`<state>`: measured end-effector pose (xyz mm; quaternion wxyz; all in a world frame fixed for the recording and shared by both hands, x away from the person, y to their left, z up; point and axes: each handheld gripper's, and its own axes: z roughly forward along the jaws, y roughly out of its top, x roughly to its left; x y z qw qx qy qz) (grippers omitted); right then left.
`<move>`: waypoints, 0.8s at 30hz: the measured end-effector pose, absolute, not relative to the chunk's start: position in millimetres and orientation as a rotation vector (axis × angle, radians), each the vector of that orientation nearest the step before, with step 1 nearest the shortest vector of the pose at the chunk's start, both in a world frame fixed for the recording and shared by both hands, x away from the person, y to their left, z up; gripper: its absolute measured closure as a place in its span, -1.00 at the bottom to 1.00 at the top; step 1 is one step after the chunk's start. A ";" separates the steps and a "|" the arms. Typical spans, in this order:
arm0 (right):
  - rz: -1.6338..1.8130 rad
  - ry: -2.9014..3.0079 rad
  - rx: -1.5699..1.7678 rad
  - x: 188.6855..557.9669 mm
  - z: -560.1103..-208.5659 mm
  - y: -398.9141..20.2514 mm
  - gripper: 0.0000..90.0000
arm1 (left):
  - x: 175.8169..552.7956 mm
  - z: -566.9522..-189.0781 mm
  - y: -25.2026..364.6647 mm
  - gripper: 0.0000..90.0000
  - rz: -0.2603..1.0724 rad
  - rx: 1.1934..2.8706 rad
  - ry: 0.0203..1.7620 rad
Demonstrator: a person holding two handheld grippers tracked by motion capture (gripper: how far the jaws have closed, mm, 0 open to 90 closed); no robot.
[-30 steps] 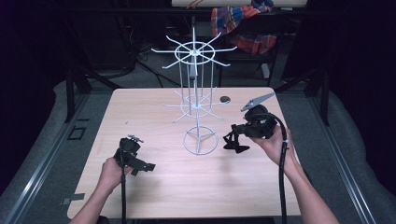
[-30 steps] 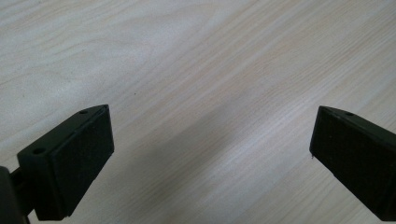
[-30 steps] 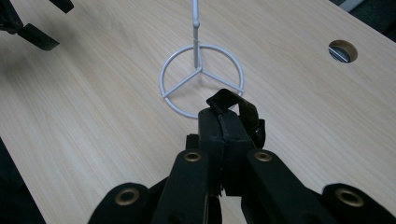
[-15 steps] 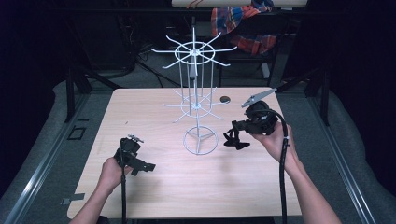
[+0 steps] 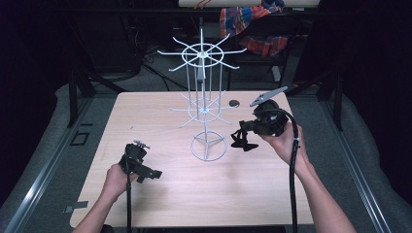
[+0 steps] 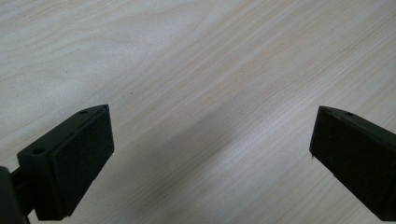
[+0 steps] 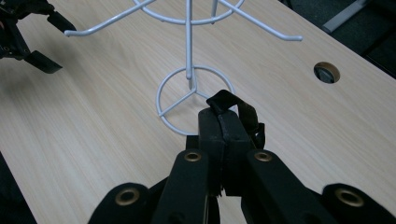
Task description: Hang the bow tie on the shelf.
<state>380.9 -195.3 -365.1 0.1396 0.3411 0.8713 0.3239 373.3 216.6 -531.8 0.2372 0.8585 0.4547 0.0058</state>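
Two grippers are held over a pale wooden desk [image 5: 160,204]. The left gripper [image 5: 145,171] sits low at the near left, gripped by the left hand [image 5: 115,179]; in the left gripper view its jaws stand wide apart with bare wood grain between them, grasping nothing. The right gripper [image 5: 241,141] is held by the right hand [image 5: 284,143] at the right of centre, just right of a white wire rack [image 5: 204,104] that stands upright in the middle of the desk on a ring base [image 7: 194,100]. In the right gripper view the jaws are clenched together on a small black strap [image 7: 238,112], which sticks out beyond their tips, near the ring base. A round cable hole [image 7: 327,72] sits in the desk at the far right. Beyond the desk's far edge hangs a plaid cloth [image 5: 252,24].
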 end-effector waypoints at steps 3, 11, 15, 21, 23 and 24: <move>0.945 2.510 0.989 381.4 -363.1 -193.7 0.99 | 373.3 -531.9 216.5 -1.00 0.016 2.350 1.248; 0.949 2.507 0.978 382.1 -356.5 -189.1 0.99 | 373.4 -531.9 216.6 -1.00 0.016 2.351 1.248; 0.954 2.507 0.968 382.4 -354.5 -186.0 0.99 | 373.3 -531.8 216.5 -1.00 0.017 2.351 1.248; 0.949 2.520 0.960 382.1 -353.1 -180.8 0.99 | 373.2 -531.7 216.4 -1.00 0.015 2.352 1.244; 0.952 2.523 0.951 382.8 -353.2 -177.9 0.99 | 373.3 -531.7 216.6 -1.00 0.015 2.353 1.244; 0.951 2.523 0.951 382.9 -353.1 -176.8 0.99 | 373.3 -531.7 216.6 -1.00 0.015 2.353 1.244</move>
